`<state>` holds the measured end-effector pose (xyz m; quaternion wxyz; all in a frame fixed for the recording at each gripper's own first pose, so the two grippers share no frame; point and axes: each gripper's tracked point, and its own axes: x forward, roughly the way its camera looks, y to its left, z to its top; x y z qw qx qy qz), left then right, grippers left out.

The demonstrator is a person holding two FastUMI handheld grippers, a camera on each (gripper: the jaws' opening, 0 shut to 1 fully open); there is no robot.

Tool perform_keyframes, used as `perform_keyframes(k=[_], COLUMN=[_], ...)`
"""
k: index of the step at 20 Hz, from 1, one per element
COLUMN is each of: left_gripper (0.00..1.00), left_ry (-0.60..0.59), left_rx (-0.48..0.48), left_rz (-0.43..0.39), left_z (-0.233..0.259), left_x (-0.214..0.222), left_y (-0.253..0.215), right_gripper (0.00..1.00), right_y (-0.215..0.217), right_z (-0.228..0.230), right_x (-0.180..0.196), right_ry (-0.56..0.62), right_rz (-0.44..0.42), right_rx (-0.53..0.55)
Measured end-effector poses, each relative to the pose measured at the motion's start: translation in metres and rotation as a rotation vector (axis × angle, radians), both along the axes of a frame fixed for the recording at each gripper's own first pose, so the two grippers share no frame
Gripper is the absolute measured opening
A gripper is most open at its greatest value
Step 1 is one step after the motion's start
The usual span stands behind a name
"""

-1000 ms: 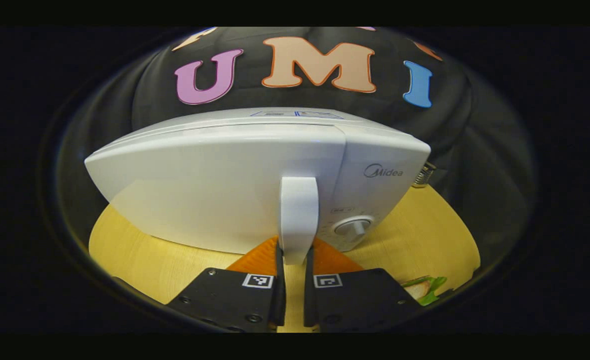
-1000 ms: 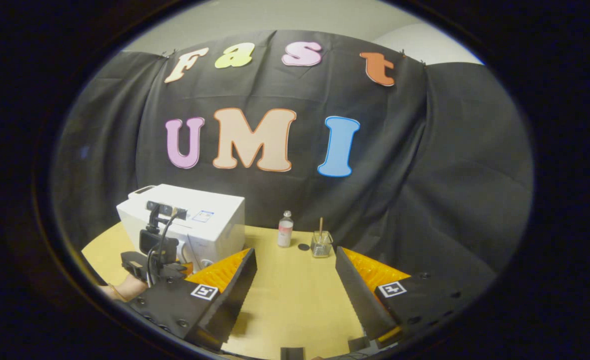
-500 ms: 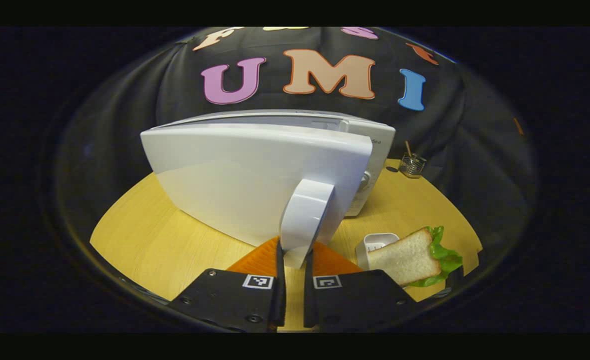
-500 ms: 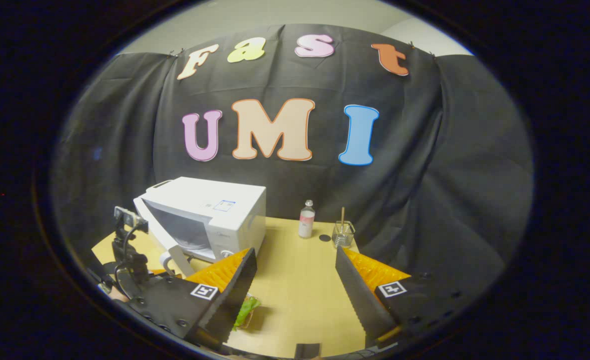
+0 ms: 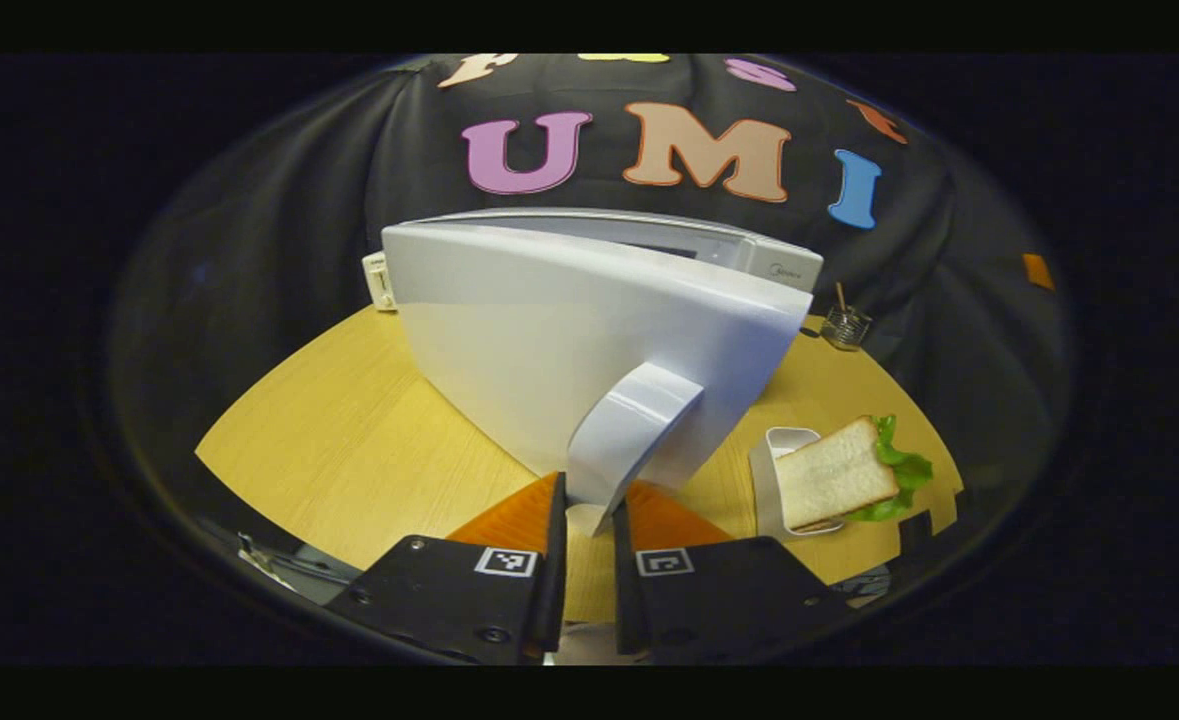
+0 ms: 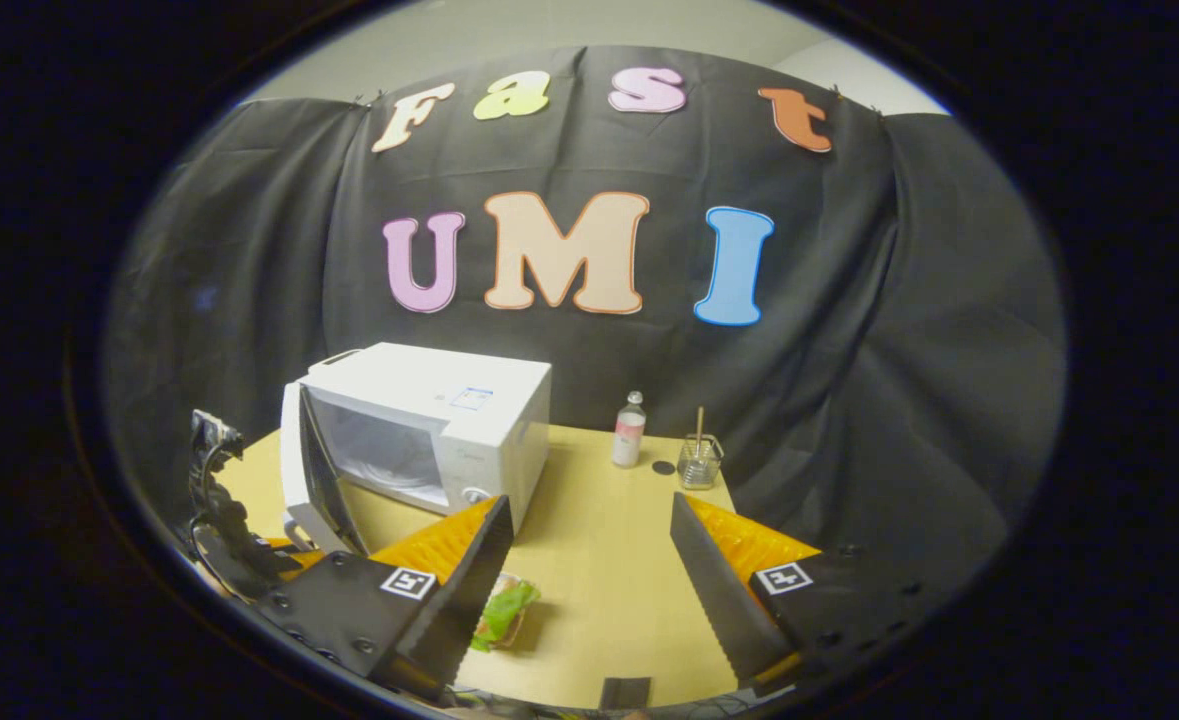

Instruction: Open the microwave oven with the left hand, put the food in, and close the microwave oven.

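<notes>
The white microwave (image 6: 449, 400) stands on the wooden table (image 6: 599, 530) with its door (image 6: 311, 480) swung wide, and the cavity (image 6: 389, 455) shows. In the left gripper view the door (image 5: 569, 330) looms close, and my left gripper (image 5: 586, 510) is shut on the lower end of its handle (image 5: 634, 425). A sandwich with lettuce (image 5: 839, 485) lies in a small white tray (image 5: 781, 445) to the right of the door. My right gripper (image 6: 589, 590) hangs open above the table, with the sandwich (image 6: 504, 610) just under its left finger (image 6: 469, 570).
A small bottle (image 6: 629, 430) and a glass with a stick in it (image 6: 697, 462) stand at the back of the table, right of the microwave. The glass (image 5: 846, 325) is also in the left gripper view. Bare table lies between microwave and bottle.
The microwave door has gone from closed to wide open, pulled by my left gripper on the handle. The sandwich has come into both views. My right gripper stays open.
</notes>
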<state>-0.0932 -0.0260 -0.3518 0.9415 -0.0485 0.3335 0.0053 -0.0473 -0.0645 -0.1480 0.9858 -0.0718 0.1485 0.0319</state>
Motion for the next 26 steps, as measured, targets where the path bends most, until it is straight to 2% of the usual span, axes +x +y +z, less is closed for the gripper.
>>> perform_keyframes(k=[3, 4, 7, 9, 11, 12, 13, 14, 15, 16, 17, 22, 23, 26], left_gripper=[0.24, 0.33, 0.41, 0.52, 0.55, 0.64, 0.70, 0.77, 0.81, 0.82, 0.82, 0.80, 0.81, 0.80], left_ry=[0.017, 0.018, 0.016, 0.017, 0.008, 0.004, 0.002, 0.009, 0.015, 0.013, 0.007, -0.001, -0.004, -0.009], left_rx=[-0.074, -0.086, -0.070, -0.056, -0.065, -0.073, -0.081, -0.090, -0.094, -0.089, -0.082, -0.056, -0.055, -0.043], left_rz=[0.022, 0.023, 0.007, -0.002, 0.006, 0.015, 0.025, 0.034, 0.044, 0.054, 0.061, 0.108, 0.121, 0.165], left_z=[0.000, 0.001, 0.005, 0.009, 0.017, 0.021, 0.024, 0.023, 0.024, 0.025, 0.026, 0.028, 0.028, 0.029], left_x=[-0.010, -0.017, -0.033, -0.044, -0.050, -0.054, -0.058, -0.063, -0.068, -0.073, -0.075, -0.095, -0.100, -0.113], left_y=[0.013, 0.021, 0.047, 0.066, 0.088, 0.100, 0.111, 0.121, 0.131, 0.142, 0.152, 0.204, 0.213, 0.241], right_gripper=[0.94, 0.94, 0.94, 0.94, 0.94, 0.99, 0.94, 0.99, 0.99, 0.99, 0.94, 0.94, 0.99, 1.00], right_y=[0.013, 0.017, 0.036, 0.052, 0.067, 0.073, 0.079, 0.085, 0.090, 0.094, 0.097, 0.119, 0.122, 0.134], right_z=[-0.005, -0.005, -0.004, -0.003, -0.003, -0.004, -0.005, -0.006, -0.006, -0.006, -0.006, -0.004, -0.003, -0.003], right_x=[-0.007, -0.010, -0.024, -0.036, -0.048, -0.055, -0.061, -0.067, -0.073, -0.078, -0.083, -0.102, -0.106, -0.116], right_ry=[0.008, 0.009, 0.018, 0.024, 0.031, 0.037, 0.044, 0.048, 0.052, 0.055, 0.054, 0.040, 0.037, 0.030], right_rz=[-0.015, -0.024, -0.055, -0.074, -0.085, -0.092, -0.097, -0.100, -0.106, -0.113, -0.122, -0.146, -0.149, -0.151], right_rx=[0.001, -0.001, 0.002, 0.019, 0.040, 0.047, 0.055, 0.065, 0.072, 0.077, 0.082, 0.105, 0.106, 0.109])
